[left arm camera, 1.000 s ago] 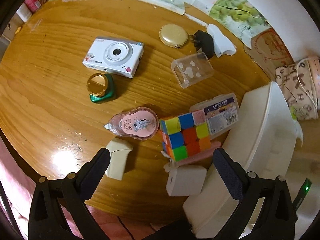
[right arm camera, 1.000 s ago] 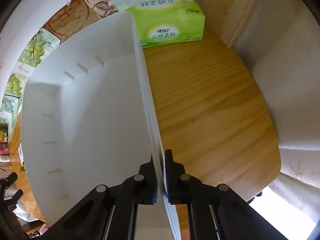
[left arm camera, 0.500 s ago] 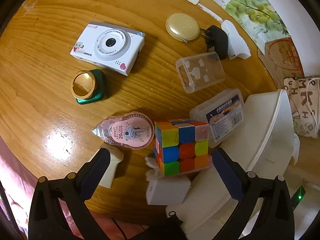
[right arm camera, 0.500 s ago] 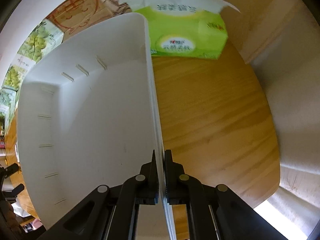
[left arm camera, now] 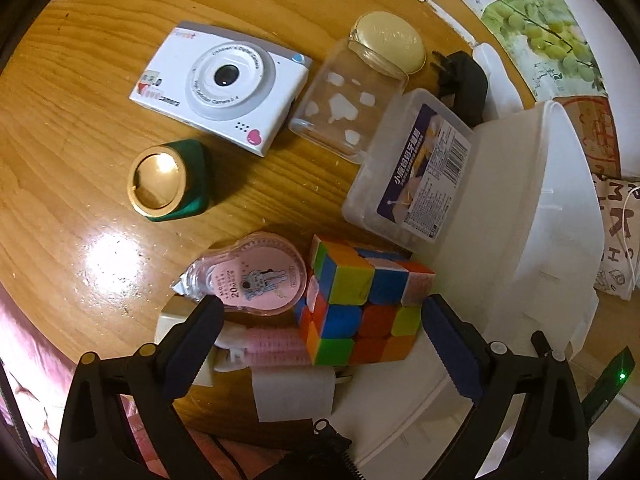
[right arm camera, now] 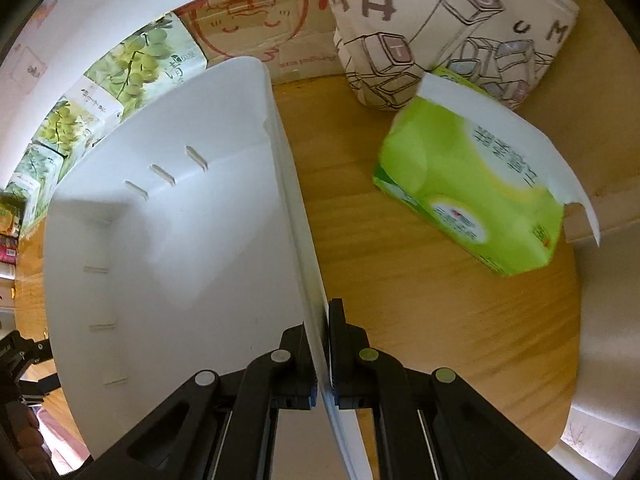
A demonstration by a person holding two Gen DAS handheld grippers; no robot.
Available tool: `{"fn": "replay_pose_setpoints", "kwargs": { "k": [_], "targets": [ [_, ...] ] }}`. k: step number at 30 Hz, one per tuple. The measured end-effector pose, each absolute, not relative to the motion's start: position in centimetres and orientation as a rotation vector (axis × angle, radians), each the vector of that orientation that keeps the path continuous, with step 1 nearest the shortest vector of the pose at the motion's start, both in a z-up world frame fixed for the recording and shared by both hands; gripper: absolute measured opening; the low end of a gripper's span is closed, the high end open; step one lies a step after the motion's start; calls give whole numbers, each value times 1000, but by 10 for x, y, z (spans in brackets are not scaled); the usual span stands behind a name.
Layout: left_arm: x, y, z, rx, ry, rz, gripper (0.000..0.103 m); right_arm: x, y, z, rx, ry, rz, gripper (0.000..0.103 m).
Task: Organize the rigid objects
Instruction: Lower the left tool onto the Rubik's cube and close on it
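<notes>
My left gripper (left arm camera: 320, 316) is open, its fingers either side of a multicoloured puzzle cube (left arm camera: 360, 304) without touching it. A pink correction-tape dispenser (left arm camera: 252, 280) lies left of the cube, a white adapter (left arm camera: 292, 396) below it. A clear toothpick box (left arm camera: 412, 172) leans against the white plastic bin (left arm camera: 560, 240). A white toy camera (left arm camera: 224, 84), a green-and-gold jar (left arm camera: 168, 180) and a clear empty box (left arm camera: 344, 108) lie further back. My right gripper (right arm camera: 320, 352) is shut on the white bin's wall (right arm camera: 288, 216); the bin's inside (right arm camera: 180, 260) holds nothing.
A gold round compact (left arm camera: 388, 40) and a black plug (left arm camera: 460, 76) sit at the table's far side. In the right wrist view a green tissue pack (right arm camera: 472, 200) and a printed bag (right arm camera: 440, 20) lie right of the bin. The table edge runs along the lower left.
The white bin has been pushed left into the objects, crowding the boxes and cube together. My left gripper has come down closer around the cube. The tissue pack has shifted right in the right view.
</notes>
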State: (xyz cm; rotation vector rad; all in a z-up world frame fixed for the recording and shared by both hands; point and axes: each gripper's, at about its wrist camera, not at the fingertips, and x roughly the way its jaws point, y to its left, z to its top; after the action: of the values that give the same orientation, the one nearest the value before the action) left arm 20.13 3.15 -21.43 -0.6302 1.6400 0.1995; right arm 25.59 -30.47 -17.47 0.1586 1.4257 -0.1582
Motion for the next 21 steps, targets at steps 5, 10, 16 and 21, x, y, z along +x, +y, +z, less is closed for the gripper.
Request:
{"fn": "replay_pose_setpoints", "kwargs": {
  "k": [5, 10, 16, 21],
  "targets": [
    [217, 25, -221, -641, 1629, 192, 98, 252, -306, -182, 167, 1441, -155, 5],
    [226, 18, -231, -662, 1644, 188, 94, 255, -306, -182, 159, 1436, -140, 6],
    [228, 12, -238, -654, 1662, 175, 88, 250, -312, -177, 139, 1425, -127, 6],
    [229, -4, -231, -647, 1638, 129, 68, 246, -316, -173, 141, 1420, -117, 6]
  ]
}}
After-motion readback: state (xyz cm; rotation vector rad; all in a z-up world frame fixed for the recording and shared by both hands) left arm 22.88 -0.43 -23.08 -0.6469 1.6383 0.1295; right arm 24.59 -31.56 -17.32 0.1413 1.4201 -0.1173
